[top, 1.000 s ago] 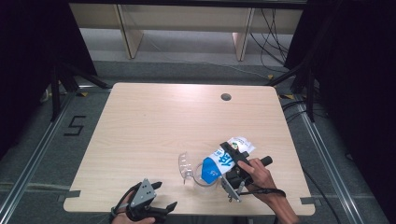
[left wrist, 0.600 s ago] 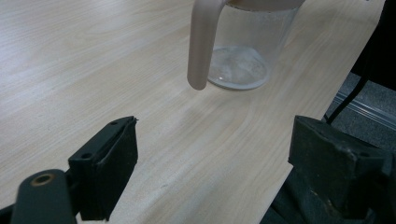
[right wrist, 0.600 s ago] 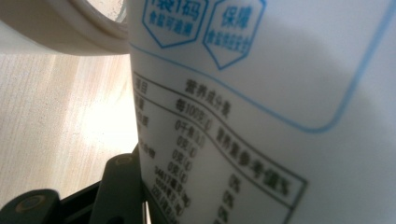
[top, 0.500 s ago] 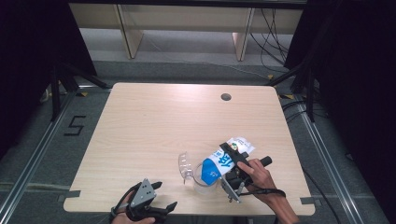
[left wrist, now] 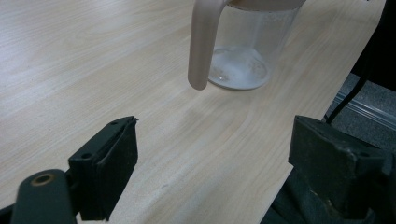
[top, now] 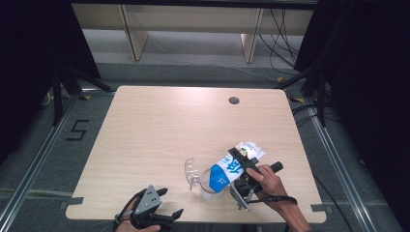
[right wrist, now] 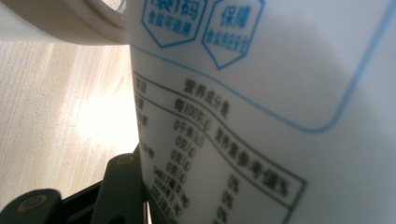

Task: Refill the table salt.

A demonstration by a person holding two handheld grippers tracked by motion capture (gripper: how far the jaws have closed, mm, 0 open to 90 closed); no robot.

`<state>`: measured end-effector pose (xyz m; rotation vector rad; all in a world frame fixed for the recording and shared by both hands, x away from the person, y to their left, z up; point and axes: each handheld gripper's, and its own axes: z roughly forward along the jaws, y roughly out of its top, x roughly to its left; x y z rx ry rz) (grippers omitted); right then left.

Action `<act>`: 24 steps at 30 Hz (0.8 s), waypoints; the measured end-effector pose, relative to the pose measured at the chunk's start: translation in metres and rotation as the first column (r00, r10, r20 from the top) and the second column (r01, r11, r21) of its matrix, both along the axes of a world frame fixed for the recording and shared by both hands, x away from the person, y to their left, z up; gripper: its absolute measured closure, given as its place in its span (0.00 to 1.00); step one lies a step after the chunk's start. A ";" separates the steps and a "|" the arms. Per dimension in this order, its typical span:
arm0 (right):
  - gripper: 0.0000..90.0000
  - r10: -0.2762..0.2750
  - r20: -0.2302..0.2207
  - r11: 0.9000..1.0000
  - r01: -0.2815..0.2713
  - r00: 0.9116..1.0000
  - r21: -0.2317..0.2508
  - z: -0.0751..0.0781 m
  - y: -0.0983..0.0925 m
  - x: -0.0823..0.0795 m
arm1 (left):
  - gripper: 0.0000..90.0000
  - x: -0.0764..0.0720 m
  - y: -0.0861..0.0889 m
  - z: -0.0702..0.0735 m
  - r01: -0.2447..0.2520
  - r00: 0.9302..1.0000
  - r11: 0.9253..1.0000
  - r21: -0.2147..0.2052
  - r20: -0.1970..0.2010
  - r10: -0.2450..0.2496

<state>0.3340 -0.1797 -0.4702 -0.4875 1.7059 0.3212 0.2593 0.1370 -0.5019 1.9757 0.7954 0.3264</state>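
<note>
Change since earlier: nothing shifted; both hands, pouch and jug sit as a second ago.
Right gripper (top: 240,168): clamped across the blue-and-white pouch (top: 232,166), jaws partway together on its sides, held tipped over the jug's mouth near the table's front right.
Pouch: slanted, lower end over the jug's rim, upper end with a white printed flap up and to the right; in the right gripper view its white face with blue outlines and a printed table (right wrist: 261,116) sits close against the lens, one black jaw showing at lower left.
Jug (top: 205,180): clear plastic, upright on the table, just left of the right hand (top: 270,181); pale handle (left wrist: 201,42) on the side toward the left gripper; a thin white layer on its bottom (left wrist: 238,74).
Left gripper (top: 162,205): jaws wide apart, holding nothing, hovering at the table's front edge, well left of the jug.
Table (top: 159,125): light wood, a round hole (top: 234,100) near the far edge.
</note>
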 end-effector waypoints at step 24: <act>0.56 -0.003 0.011 1.000 0.003 1.000 -0.007 0.000 0.000 -0.002 | 0.17 0.000 0.001 0.001 0.008 1.000 1.000 0.012 0.011 -0.009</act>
